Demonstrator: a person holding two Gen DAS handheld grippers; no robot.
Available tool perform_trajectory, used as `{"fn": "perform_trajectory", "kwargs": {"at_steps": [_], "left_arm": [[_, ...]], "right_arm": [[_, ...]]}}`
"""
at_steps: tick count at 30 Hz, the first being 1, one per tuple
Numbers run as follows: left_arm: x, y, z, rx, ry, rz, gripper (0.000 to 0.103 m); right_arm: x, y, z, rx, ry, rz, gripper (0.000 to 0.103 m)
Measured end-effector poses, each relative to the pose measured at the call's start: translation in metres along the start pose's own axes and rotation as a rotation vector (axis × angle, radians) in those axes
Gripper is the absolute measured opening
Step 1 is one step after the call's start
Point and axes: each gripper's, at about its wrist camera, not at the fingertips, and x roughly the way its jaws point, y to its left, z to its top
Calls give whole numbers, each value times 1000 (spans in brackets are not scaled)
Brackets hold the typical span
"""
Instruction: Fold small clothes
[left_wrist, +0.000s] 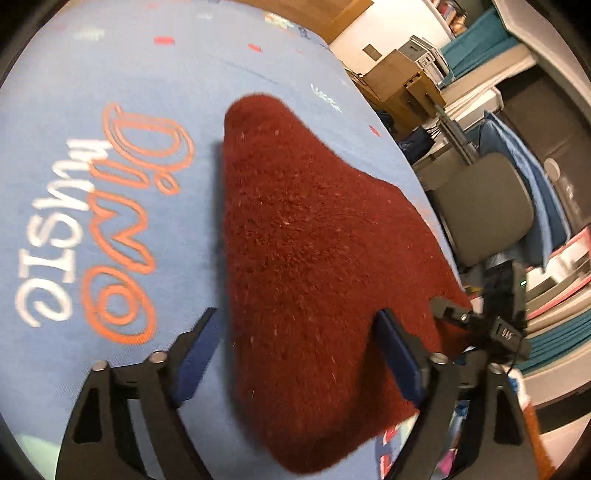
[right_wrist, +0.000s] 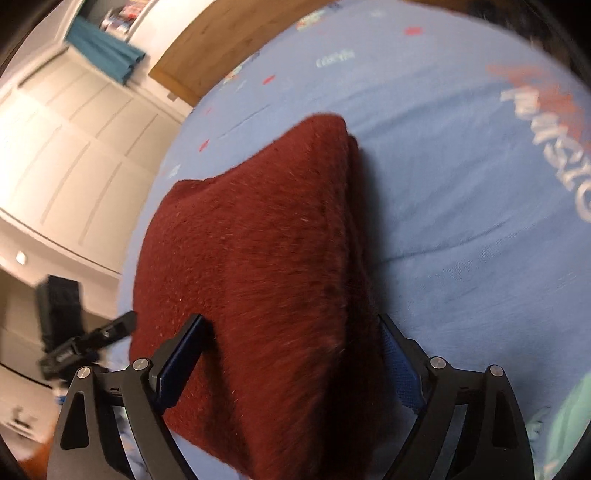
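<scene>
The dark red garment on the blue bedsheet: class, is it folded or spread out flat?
Folded. In the right wrist view the red garment shows stacked layers along its right edge, doubled over on the blue bedsheet.

A light blue bedsheet (left_wrist: 155, 74) covers the surface, printed with large orange and white lettering (left_wrist: 110, 229) and small red marks (left_wrist: 164, 40). Beyond the sheet's far edge runs a brown wooden board (right_wrist: 214, 40). Past the sheet's right edge in the left wrist view stand a grey padded chair (left_wrist: 484, 206) and, farther back, cardboard boxes (left_wrist: 399, 74). Off the sheet's left edge in the right wrist view are white panelled doors (right_wrist: 74, 140), with a teal cloth (right_wrist: 105, 50) hanging above them.
</scene>
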Motion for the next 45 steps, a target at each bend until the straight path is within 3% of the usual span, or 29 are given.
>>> {"fn": "perform_trajectory", "kwargs": {"at_steps": [4,5,6,7,8,10,12,19,21,25,28,30,32,35,40,42,45], "left_arm": [[14,16,11,-74,24,-114,88],[16,18,12,-80,25,-139,83],[20,18,13,-89,25,-171,73],[18,22,15,-100,21,-191,69],[16,23,17,-111,12,-211,61],[7,29,22,-128,-13,-259,52],[-2,33,28,-125,-26,-291,46],[-64,44,48,-91,-123,-325,46],[-81,50,52,-86,-143,-313,46],[-91,71,48,-108,-129,-215,48],[-73,97,38,-148,-35,-57,55],[-72,107,29,-157,-22,-38,66],[-83,104,23,-138,-44,-32,66],[-97,90,16,-55,-46,51,66],[-113,71,-7,54,-68,165,65],[-110,71,-20,65,-60,203,66],[-109,75,-36,45,-59,195,68]], "right_arm": [[6,-14,3,38,14,88,94],[7,-15,4,33,18,105,94],[8,-16,4,28,23,118,90],[9,-16,5,29,31,144,74],[10,-18,6,38,28,161,64],[4,-16,7,22,-2,177,52],[-1,-9,8,-16,-31,195,50],[-11,39,22,-97,-102,273,48],[-7,58,28,-117,-111,302,48],[21,78,30,-129,-74,298,48],[58,70,20,-90,4,211,52],[73,60,10,-51,36,166,58],[67,55,5,-16,16,185,62],[49,60,3,-58,8,157,64],[7,55,12,-34,-109,219,64],[10,49,13,-33,-94,159,64],[28,42,6,-51,-39,43,64]]}}
